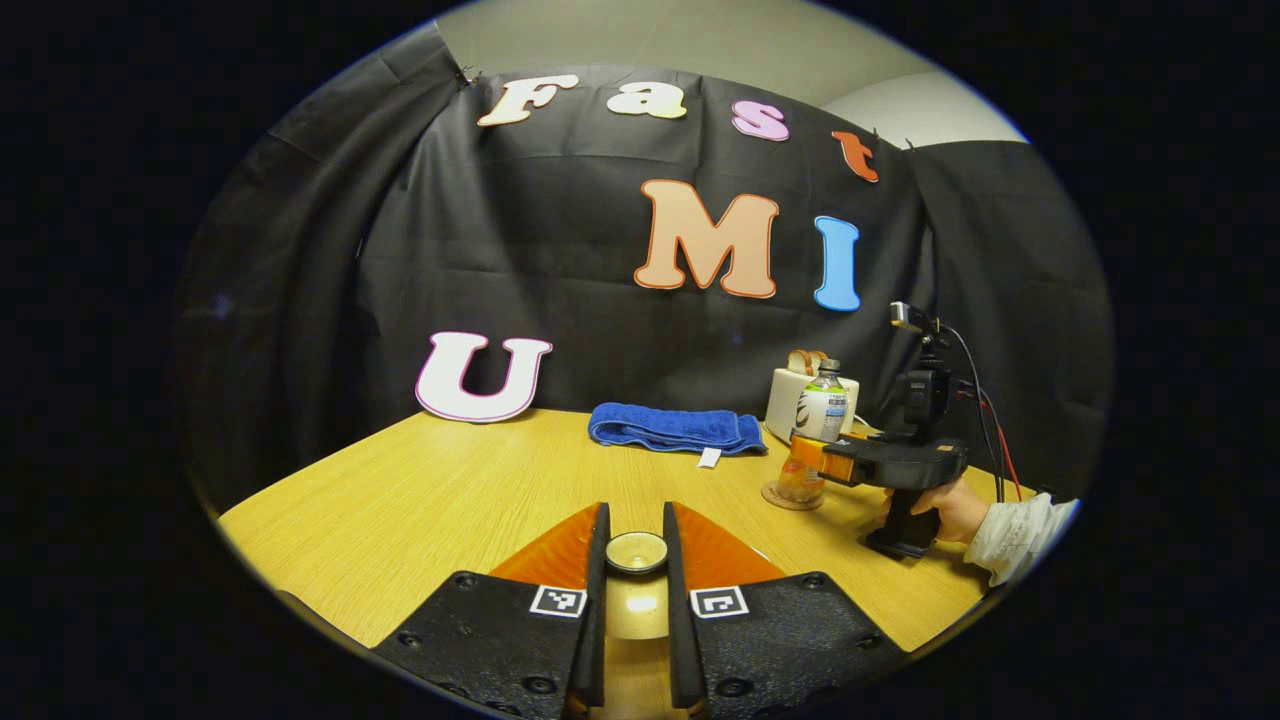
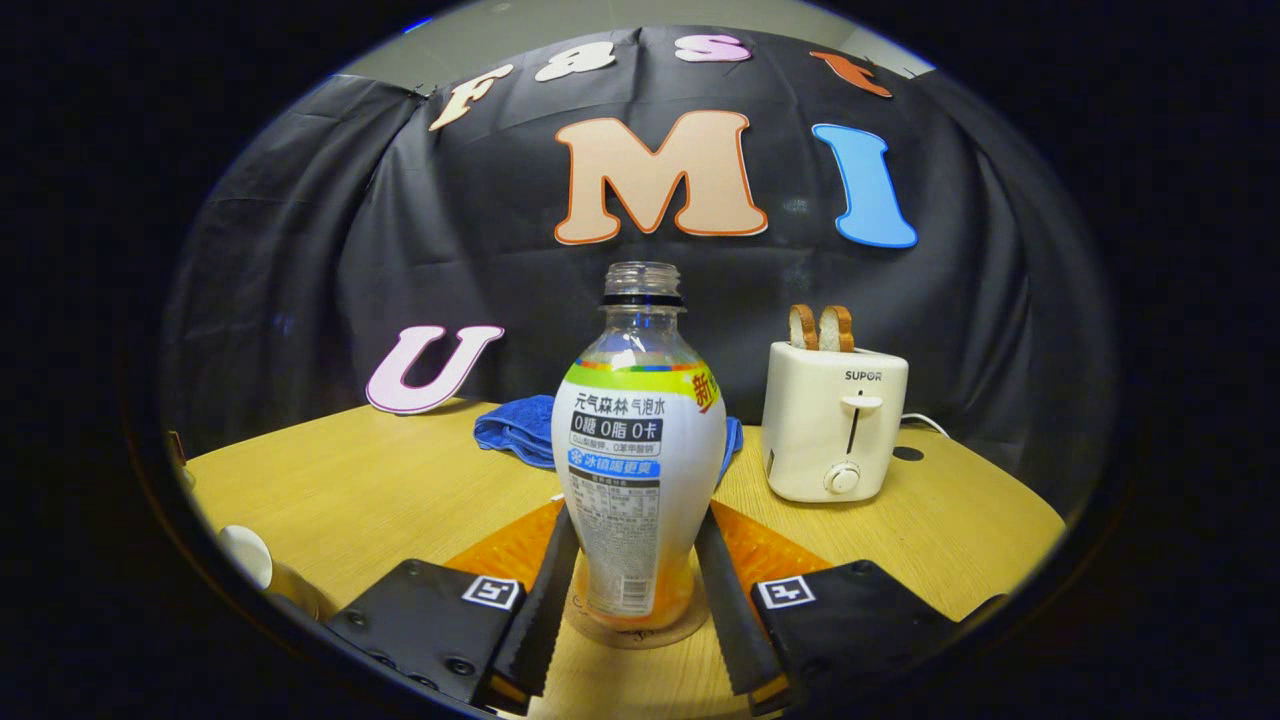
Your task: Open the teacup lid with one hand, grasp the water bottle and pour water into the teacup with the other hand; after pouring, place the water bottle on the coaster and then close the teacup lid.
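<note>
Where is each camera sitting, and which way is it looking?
Left gripper view: rides on the left tool, low over the table, looking toward the cloth wall; its fingers hold the teacup lid; farther right a hand holds the right tool at the bottle.
Right gripper view: rides on the right tool, facing the bottle on its coaster; its fingers flank the bottle.
Shared: bottle, blue towel, toaster, table.

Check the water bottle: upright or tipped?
Upright. The water bottle stands on the coaster, neck straight up and uncapped, with the right gripper fingers against both sides.
</note>
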`<state>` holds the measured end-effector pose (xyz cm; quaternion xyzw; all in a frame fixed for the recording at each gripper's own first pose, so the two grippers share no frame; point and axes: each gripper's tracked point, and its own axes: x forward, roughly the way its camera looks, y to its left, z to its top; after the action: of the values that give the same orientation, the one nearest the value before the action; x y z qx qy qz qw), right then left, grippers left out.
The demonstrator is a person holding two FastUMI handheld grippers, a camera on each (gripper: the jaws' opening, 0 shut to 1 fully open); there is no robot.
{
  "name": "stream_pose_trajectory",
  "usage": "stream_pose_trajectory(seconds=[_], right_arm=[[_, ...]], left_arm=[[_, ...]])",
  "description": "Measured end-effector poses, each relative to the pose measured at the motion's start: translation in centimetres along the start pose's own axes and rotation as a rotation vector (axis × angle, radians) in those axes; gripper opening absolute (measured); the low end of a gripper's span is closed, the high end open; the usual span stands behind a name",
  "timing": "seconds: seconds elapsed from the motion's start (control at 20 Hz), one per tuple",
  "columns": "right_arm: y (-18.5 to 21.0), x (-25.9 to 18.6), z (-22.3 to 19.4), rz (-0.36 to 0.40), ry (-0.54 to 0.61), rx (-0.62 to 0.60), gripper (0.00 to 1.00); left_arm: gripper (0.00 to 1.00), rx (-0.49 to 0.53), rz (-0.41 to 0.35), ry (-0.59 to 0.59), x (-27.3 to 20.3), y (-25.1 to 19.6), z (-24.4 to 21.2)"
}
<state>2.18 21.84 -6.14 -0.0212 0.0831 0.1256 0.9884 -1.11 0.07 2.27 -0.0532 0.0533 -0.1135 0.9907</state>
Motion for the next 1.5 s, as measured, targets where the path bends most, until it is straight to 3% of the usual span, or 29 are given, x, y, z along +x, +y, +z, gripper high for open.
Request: stream_pose_trajectory(seconds=[0.2, 0.3, 0.35, 0.45, 0.55, 0.65, 0.7, 1.15, 1.5], right_arm=[[0.0, -0.1, -0.6, 0.019, 0.009, 0.002, 0.76], [0.1, -0.3, -0.8, 0.025, 0.010, 0.003, 0.90], [0.4, -0.6, -0.7, 0.030, 0.011, 0.003, 0.88], [0.3, -1.0, -0.8, 0.027, 0.020, 0.009, 0.99], [0.5, -1.6, -1.1, 0.038, 0.025, 0.029, 0.95], [-0.2, -2.9, -0.9, 0.031, 0.012, 0.031, 1.00], [-0.5, -3.3, -0.5, 0.028, 0.002, 0.030, 0.95], [-2.2, -9.5, 2.9, 0.024, -0.117, 0.064, 0.98], [-2.8, -11.8, 1.8, 0.011, -0.116, 0.022, 0.96]], left_arm=[[0.23, 0.000, -0.011, -0.005, 0.0, -0.5, 0.3], [0.23, 0.000, -0.019, -0.001, 0.3, -0.8, 0.2], [0.23, 0.000, -0.022, 0.004, 0.4, -0.8, 0.1], [0.23, 0.003, -0.031, 0.008, 0.8, -1.2, 0.1], [0.23, 0.012, -0.039, 0.011, 1.2, -1.5, -0.1], [0.23, 0.011, -0.054, 0.015, 1.7, -2.1, -0.4], [0.23, 0.008, -0.062, 0.016, 2.0, -2.4, -0.5], [0.23, 0.024, -0.088, 0.076, 4.4, -4.0, -3.1], [0.23, 0.050, -0.084, 0.097, 5.4, -5.0, -4.6]])
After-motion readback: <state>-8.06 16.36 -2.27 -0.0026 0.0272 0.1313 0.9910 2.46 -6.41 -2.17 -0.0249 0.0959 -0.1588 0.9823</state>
